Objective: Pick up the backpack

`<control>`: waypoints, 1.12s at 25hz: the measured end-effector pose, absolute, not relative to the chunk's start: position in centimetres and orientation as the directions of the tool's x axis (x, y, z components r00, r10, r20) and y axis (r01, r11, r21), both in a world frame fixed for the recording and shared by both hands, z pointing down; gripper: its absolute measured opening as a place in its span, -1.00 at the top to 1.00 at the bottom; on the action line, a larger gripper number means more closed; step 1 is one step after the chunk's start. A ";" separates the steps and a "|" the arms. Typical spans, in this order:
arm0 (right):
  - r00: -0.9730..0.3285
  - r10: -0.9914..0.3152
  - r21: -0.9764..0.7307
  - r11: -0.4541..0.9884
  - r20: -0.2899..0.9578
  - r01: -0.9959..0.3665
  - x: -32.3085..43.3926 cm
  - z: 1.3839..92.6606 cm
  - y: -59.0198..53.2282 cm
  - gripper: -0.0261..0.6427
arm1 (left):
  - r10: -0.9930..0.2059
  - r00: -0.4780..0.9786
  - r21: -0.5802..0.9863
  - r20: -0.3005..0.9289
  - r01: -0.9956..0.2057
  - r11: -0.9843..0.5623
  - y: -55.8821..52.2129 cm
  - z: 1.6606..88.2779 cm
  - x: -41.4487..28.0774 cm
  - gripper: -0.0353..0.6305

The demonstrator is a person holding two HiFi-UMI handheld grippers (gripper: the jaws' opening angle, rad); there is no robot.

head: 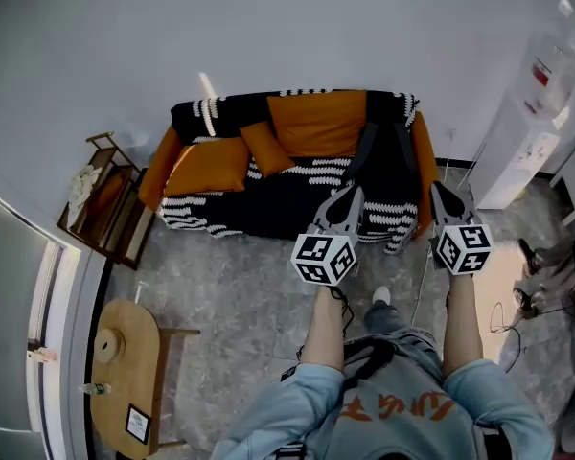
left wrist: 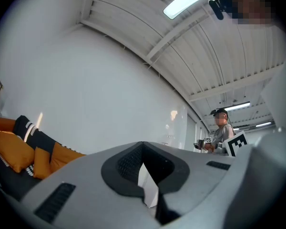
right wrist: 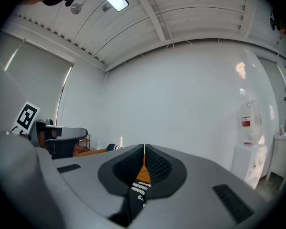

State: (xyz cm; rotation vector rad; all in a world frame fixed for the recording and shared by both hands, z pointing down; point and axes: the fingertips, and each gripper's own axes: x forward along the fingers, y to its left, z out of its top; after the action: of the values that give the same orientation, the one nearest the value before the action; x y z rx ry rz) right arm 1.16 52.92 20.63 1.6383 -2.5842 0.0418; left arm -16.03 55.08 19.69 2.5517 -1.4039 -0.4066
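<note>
A black backpack [head: 381,175] lies on the right part of a sofa [head: 268,209], its two straps running up toward the orange back cushion. Both grippers hang in the air just in front of that end of the sofa. My left gripper [head: 351,191] points at the backpack's lower edge and is shut with nothing in it. My right gripper [head: 438,187] is beside the sofa's right arm, also shut and empty. In the left gripper view the jaws [left wrist: 143,145] meet at the tip; in the right gripper view the jaws [right wrist: 144,149] do too.
A wooden rack [head: 110,209] stands left of the sofa. An oval wooden table [head: 125,367] is at the near left. A white water dispenser [head: 522,147] stands at the right, with cables and shoes [head: 527,295] on the floor. Another person [left wrist: 221,130] stands far off.
</note>
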 end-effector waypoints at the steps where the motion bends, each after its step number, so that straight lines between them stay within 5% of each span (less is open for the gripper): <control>1: -0.440 -0.895 0.026 0.443 0.080 -0.896 0.8 20.5 52.1 0.83 | -0.856 0.496 0.315 -0.148 -0.797 -0.516 54.3 19.7 -16.5 0.83; 11: -0.449 -0.891 -0.079 0.444 0.067 -0.893 4.0 24.3 39.5 0.83 | -0.914 0.400 0.278 -0.062 -0.873 -0.401 42.1 23.0 -16.6 0.83; 28: -0.421 -0.881 -0.231 0.373 0.217 -0.899 15.7 32.8 9.9 0.83 | -0.883 0.427 0.299 0.195 -0.883 -0.362 11.8 31.5 -4.5 0.83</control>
State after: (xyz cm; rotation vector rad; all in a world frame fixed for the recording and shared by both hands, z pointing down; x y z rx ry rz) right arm 15.69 9.89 32.79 1.6576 -2.5554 0.4874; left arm -4.47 11.77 31.51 2.3296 -1.5107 0.0014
